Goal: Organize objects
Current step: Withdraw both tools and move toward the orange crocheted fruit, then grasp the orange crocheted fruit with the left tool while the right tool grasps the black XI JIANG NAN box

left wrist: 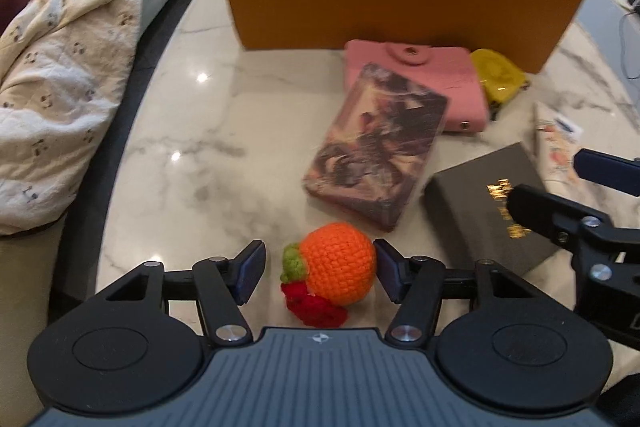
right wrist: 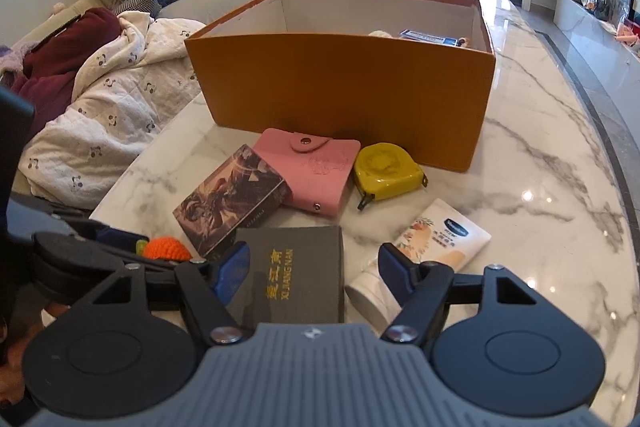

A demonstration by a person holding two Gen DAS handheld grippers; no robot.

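A: Nearest the left wrist camera, what sits between the left gripper [left wrist: 320,267] fingers?

B: A round orange crocheted fruit with a green and red knitted tuft [left wrist: 334,269], resting on the white marble-patterned tabletop [left wrist: 192,131]. The jaws stand spread. The right pad is at or just beside the fruit's side; the left pad is clear of it.

A: And the right gripper [right wrist: 312,273]?

B: Its jaws are spread around a flat dark grey box with gold lettering [right wrist: 298,275]. The left pad lies against the box's edge; the right pad is apart from it, over a white tube with a peach print [right wrist: 432,239]. Whether the left pad presses cannot be told.

A: Next outward?

B: A rectangular box with a dark purple illustrated cover [right wrist: 230,203], just beyond the grey box, overlapping a pink snap-button card wallet [right wrist: 320,167]. Beside the wallet lies a yellow tape measure [right wrist: 386,173].

A: Farthest?

B: A large open orange cardboard box with white inner walls [right wrist: 344,87], upright behind the wallet and holding a few items. Left of the table lies a cream patterned quilt [right wrist: 108,123] on a sofa.
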